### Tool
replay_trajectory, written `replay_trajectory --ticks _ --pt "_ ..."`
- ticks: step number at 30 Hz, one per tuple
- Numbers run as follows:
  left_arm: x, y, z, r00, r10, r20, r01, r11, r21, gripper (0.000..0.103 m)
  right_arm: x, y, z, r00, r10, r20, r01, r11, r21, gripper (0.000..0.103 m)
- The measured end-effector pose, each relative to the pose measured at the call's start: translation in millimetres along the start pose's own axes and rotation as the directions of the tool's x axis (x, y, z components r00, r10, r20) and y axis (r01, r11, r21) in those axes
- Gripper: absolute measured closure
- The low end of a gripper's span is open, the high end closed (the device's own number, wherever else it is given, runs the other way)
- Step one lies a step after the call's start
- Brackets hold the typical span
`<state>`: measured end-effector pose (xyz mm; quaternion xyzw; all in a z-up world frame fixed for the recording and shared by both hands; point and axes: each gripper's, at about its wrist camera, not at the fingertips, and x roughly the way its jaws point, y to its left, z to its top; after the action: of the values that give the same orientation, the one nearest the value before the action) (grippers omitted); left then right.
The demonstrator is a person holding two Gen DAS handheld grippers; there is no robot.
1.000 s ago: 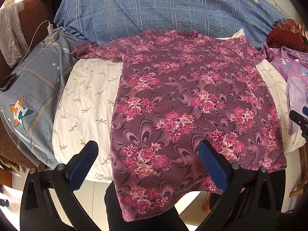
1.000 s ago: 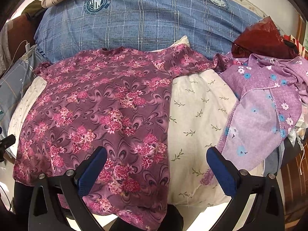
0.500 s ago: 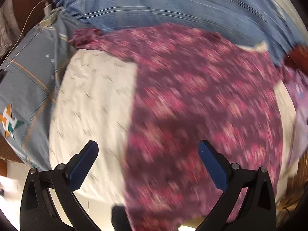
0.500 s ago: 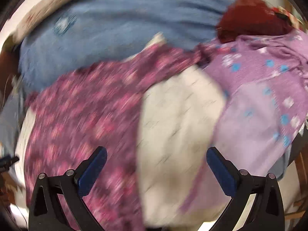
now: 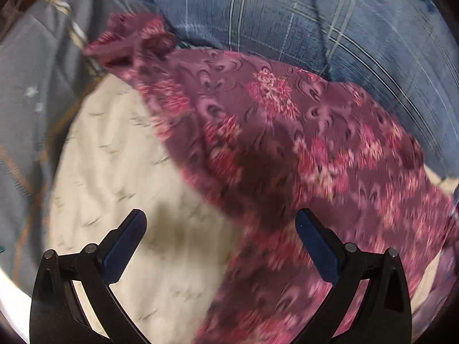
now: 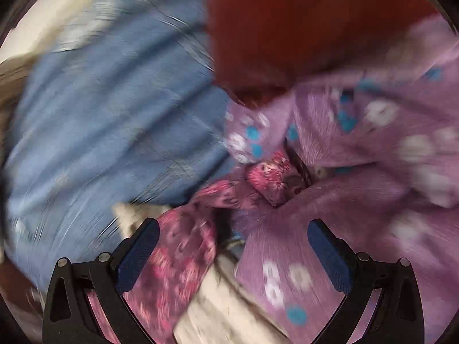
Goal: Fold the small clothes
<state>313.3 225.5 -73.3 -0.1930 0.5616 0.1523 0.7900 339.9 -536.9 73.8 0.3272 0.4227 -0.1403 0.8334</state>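
Note:
A maroon floral shirt [image 5: 287, 132] lies spread over a cream pillow [image 5: 120, 172]. Its left sleeve [image 5: 129, 46] points to the upper left in the left wrist view. My left gripper [image 5: 221, 243] hovers open above the shirt's left edge, with nothing between its blue pads. In the blurred right wrist view the shirt's right sleeve [image 6: 258, 180] bunches against a lilac flowered garment [image 6: 373, 172]. My right gripper [image 6: 233, 252] is open just short of that sleeve, holding nothing.
A blue plaid cushion [image 5: 315, 20] runs along the back, and it shows as a blue blur [image 6: 109, 120] in the right wrist view. A grey patterned cloth [image 5: 28, 100] lies at the left. A dark red cloth [image 6: 301, 23] sits behind the lilac garment.
Both grippers have swept forward and outward from the shirt's hem, the left to the left shoulder and sleeve, the right to the right sleeve. Both stayed open.

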Motion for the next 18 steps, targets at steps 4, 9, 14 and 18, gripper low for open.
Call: replay_trajectory --ticks 4,9,14,18 --pt "19.4 11.1 12.5 0.999 -0.020 -0.028 0.018 0.997 -0.076 0.000 48.0 4.4 18.1 0.987 -0.155 -0.027 0.157 0.987 0.045 0.000" --pt "32.9 12.7 9.5 0.999 -0.003 -0.038 0.001 0.998 -0.061 0.000 90.0 15.3 25.6 0.976 -0.187 -0.115 0.192 0.981 0.030 0.004" --pt "24.9 4.7 -5.0 1.000 -0.015 -0.026 0.015 1.000 -0.017 0.000 82.6 2.7 13.0 0.995 -0.092 -0.041 0.096 0.990 0.100 0.090" --pt "7.6 2.7 -23.5 0.998 -0.062 -0.016 0.062 0.998 0.014 0.000 33.5 22.7 -4.5 0.982 -0.096 0.161 0.100 0.995 -0.013 0.091"
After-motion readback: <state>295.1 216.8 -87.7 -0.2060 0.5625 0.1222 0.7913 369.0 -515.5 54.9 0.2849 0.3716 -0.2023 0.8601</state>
